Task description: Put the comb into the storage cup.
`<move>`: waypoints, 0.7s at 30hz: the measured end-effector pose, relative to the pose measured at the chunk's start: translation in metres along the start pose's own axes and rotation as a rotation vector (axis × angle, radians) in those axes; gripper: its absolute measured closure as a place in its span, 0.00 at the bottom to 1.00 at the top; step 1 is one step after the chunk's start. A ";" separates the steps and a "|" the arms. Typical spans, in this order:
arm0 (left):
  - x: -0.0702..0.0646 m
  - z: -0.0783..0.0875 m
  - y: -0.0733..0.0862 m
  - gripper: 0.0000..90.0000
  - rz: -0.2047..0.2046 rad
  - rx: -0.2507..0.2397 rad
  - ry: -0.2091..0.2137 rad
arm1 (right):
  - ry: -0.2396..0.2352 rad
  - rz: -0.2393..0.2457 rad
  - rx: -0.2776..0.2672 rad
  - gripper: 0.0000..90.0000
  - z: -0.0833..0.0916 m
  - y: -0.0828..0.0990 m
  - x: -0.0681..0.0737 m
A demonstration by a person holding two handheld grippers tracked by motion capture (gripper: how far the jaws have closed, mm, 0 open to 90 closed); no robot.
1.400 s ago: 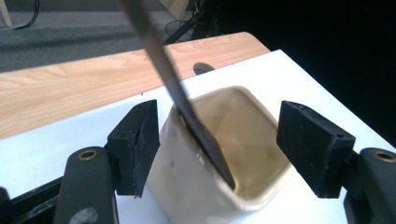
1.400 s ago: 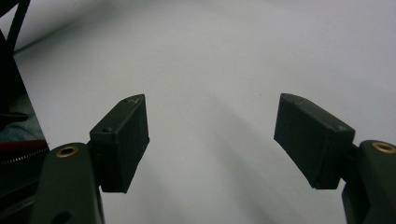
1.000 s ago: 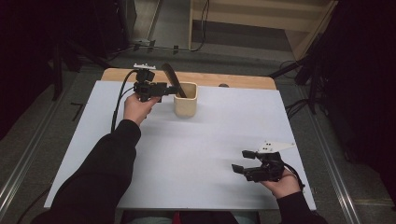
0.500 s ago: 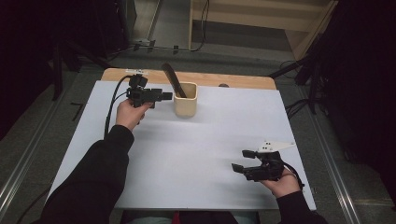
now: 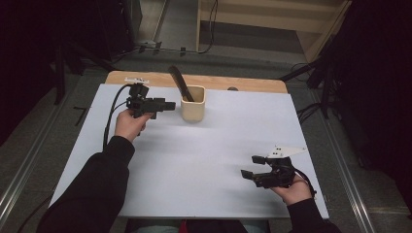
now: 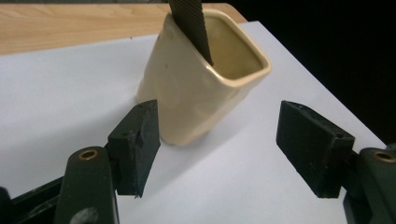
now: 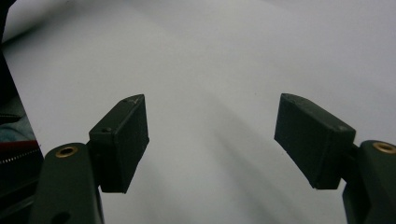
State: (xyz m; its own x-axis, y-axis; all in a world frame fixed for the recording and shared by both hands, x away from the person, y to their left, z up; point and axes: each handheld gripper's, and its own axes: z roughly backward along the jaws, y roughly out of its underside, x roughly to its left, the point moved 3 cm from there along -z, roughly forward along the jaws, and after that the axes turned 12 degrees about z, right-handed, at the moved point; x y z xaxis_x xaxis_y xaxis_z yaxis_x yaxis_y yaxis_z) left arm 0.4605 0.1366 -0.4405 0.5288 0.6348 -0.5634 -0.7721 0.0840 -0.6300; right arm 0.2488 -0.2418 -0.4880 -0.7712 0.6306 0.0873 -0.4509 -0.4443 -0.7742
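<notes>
My left tongs hang open just beside the cream cup at the far side of the table, w/ a dark ribbed strip leaning inside. Cup looks glazed ceramic: stiff, prob. slick, chippable, some weight. I'd pinch across the body, low, not the rim. Right tongs open, empty, well apart.

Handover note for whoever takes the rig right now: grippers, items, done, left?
Left gripper: jaws open, empty, level beside the cream cup, not touching it.
Right gripper: jaws open, empty, low over the near right of the white table sheet.
Cup stands upright at the far middle of the sheet, with a black ribbed strip leaning in it, sticking out the top.
Done: strip is in the cup.
Left: judging by the open jaws, probably nothing to grip; confirm the next step.
</notes>
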 end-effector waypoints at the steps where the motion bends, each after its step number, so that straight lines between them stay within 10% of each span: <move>1: 0.000 0.001 0.001 0.34 -0.001 0.000 -0.002 | 0.001 -0.001 -0.002 0.27 0.000 0.000 0.000; 21: -0.011 0.008 0.028 0.34 -0.039 0.081 0.002 | 0.006 -0.011 -0.003 0.26 0.001 0.000 -0.002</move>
State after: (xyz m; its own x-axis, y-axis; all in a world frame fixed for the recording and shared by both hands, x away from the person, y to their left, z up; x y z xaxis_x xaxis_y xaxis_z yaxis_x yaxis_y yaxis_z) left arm 0.4304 0.1379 -0.4475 0.5596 0.6282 -0.5405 -0.7769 0.1705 -0.6062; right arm 0.2502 -0.2439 -0.4879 -0.7634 0.6393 0.0924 -0.4582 -0.4352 -0.7750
